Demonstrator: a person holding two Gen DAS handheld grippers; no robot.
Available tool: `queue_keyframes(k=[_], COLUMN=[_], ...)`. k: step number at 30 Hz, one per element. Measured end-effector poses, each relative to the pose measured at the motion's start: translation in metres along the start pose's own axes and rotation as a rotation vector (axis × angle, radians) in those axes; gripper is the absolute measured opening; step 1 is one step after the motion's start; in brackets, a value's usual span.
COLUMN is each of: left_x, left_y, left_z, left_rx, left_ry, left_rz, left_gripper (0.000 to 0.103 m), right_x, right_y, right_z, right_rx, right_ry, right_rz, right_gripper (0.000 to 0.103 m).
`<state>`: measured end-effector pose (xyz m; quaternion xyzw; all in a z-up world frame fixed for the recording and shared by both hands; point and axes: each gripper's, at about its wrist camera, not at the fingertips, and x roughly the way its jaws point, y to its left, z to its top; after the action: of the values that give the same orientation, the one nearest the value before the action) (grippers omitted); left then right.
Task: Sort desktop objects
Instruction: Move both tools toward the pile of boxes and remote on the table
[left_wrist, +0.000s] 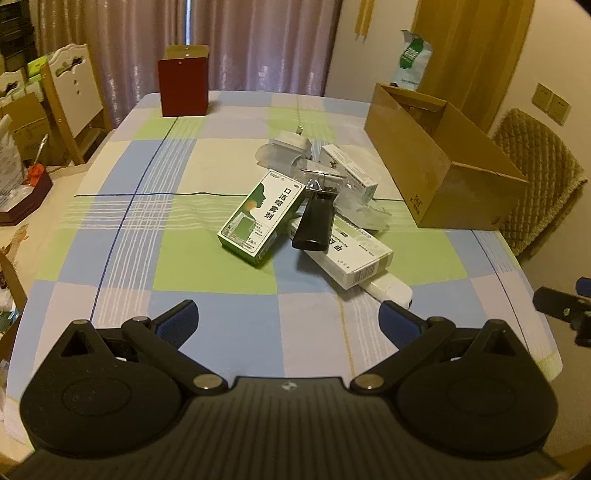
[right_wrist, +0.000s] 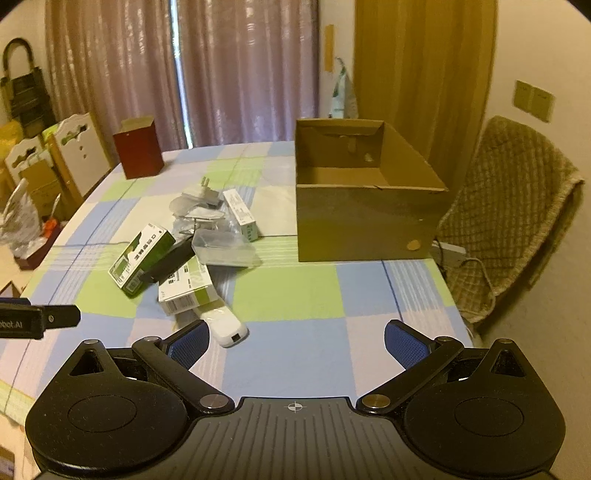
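Green medicine box (left_wrist: 264, 218) reads "口洁喷雾剂" and leans on the black lighter (left_wrist: 314, 223); both lie left of the cardboard box (left_wrist: 428, 173). Left gripper (left_wrist: 288, 321) and right gripper (right_wrist: 297, 341) have fingers apart.

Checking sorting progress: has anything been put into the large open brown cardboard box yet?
No, the large brown cardboard box shows only its bare floor in the right wrist view, while the items remain piled on the checked tablecloth.

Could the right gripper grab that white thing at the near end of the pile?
Probably yes. The right gripper is open, and the white device lies just beyond its left finger with bare tablecloth between.
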<state>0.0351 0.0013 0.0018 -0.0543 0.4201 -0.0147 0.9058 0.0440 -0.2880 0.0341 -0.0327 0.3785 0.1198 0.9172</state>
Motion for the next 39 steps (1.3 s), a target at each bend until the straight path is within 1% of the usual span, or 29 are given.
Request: queue_keyframes(k=[4,11,21,27,32,36,39], left_x=[0.003,0.003,0.01,0.017,0.021,0.026,0.031], left_y=[-0.019,-0.039,-0.048,-0.044,-0.034,-0.019,-0.008], left_z=[0.004,0.008,0.015,0.015,0.015,0.016,0.02], left_rx=[-0.01,-0.014,-0.02,-0.022,-0.027,-0.032,-0.013], left_ry=[-0.004,0.007,0.016,0.029,0.041,0.051,0.048], left_rz=[0.033,0.065,0.071,0.063,0.051,0.01,-0.015], left_gripper=[0.102,0.102,0.102,0.102,0.102,0.102,0.102], right_x=[0.011,0.025,0.028,0.033,0.038,0.043,0.048], right_y=[-0.015,-0.033,-0.045,-0.045,-0.037,-0.027,-0.019], right_z=[0.005,0.009,0.016,0.016,0.018,0.018,0.02], right_rx=[-0.039,-0.046,-0.041,-0.033,-0.047,-0.048,-0.028], right_ry=[-0.005,0.021,0.015,0.027,0.026,0.01,0.007], right_rz=[0.053,0.106,0.118,0.116,0.121,0.108,0.088], right_gripper=[0.103,0.103,0.103,0.103,0.103,0.103,0.103])
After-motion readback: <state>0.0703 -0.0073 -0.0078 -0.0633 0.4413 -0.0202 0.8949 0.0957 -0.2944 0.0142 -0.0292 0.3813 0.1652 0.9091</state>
